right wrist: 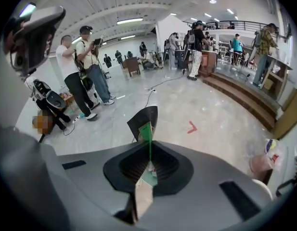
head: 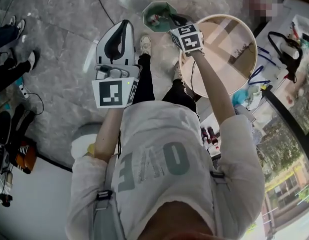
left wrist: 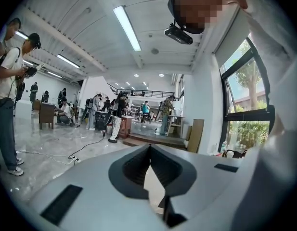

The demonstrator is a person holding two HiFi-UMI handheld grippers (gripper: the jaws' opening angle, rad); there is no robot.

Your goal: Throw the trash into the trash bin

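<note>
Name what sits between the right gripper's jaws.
A thin green-edged piece of trash, pinched by the shut right gripper, shown in the right gripper view.

The only readable text is on the person's pale sweatshirt (head: pixel 159 164): large grey-green letters "OVE", seen upside down from the head view, with anything before them lost in a fold. The marker cubes (head: pixel 114 93) carry black-and-white square code patterns without letters. A red arrow-like mark (right wrist: pixel 192 127) sits on the floor. Print on the green wrapper (right wrist: pixel 146 131) is too small to read.
</note>
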